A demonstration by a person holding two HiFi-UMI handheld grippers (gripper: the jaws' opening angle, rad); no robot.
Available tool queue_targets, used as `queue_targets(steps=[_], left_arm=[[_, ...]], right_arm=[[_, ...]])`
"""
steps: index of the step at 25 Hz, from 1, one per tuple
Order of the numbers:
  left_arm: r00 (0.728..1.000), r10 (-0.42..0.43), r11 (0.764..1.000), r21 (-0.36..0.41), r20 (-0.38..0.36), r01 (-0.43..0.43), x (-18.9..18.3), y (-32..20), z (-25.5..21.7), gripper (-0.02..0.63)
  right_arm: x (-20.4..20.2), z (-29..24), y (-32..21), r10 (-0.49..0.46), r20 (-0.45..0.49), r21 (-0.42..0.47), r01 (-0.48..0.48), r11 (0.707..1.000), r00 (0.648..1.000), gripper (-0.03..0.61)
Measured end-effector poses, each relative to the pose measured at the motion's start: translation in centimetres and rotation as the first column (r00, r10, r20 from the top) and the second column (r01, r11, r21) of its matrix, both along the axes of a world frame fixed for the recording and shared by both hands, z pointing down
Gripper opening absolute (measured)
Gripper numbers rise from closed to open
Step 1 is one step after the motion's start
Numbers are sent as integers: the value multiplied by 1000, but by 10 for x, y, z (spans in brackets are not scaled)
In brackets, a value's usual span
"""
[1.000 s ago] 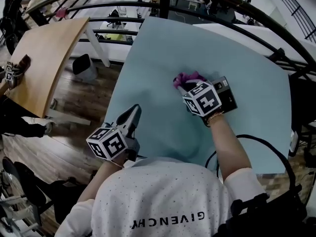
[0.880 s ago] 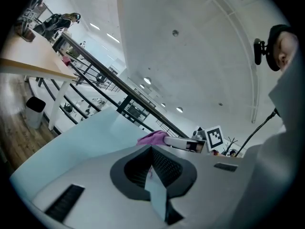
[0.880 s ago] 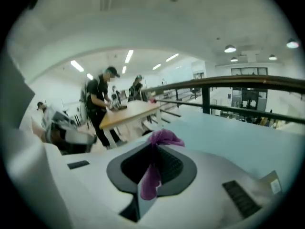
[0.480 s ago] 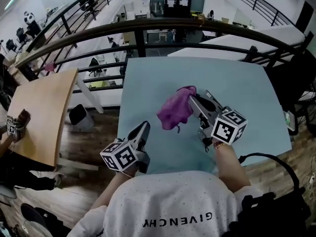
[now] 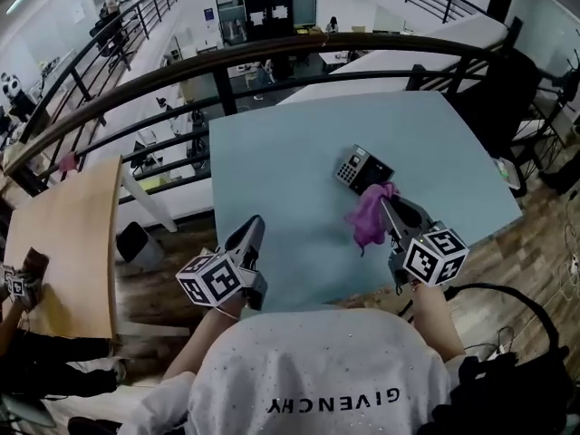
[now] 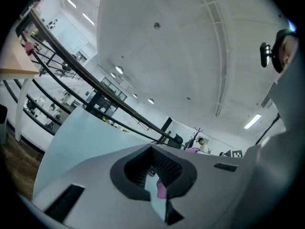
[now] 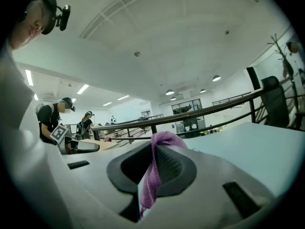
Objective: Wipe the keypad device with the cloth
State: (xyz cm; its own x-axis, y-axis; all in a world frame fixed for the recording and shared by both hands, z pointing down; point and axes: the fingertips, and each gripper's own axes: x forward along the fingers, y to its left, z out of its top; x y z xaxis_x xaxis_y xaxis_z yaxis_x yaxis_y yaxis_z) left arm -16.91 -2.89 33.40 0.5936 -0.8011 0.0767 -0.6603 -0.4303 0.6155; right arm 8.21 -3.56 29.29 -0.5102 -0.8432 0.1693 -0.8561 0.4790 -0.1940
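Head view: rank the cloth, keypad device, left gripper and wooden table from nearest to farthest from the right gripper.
1. cloth, clamped in the jaws of the right gripper.
2. keypad device, just beyond the cloth on the blue table.
3. left gripper, at the table's near left edge.
4. wooden table, far left.

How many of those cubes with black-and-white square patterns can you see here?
3. One on the left gripper, one on the right gripper holding the cloth, a third cube at the far left edge by the wooden table. More may be hidden.
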Motion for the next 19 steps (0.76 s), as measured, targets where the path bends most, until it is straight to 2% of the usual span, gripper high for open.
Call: queue_targets(steps=[4,11,19], left_arm=[[998,61,998,-26,-8,-61,-1,29,4,5],[995,103,991,-81,-12,-104,-18,72,29,5],[988,155,984,-84,-21,-156,-12,91,26,5]], right_arm=[[3,9,37,64,-27,-49,-65,997,998,21],[7,27,97,161,-36,-90,-164,982,986,21],[8,33,134,202,-66,-122,-209,970,977,22]])
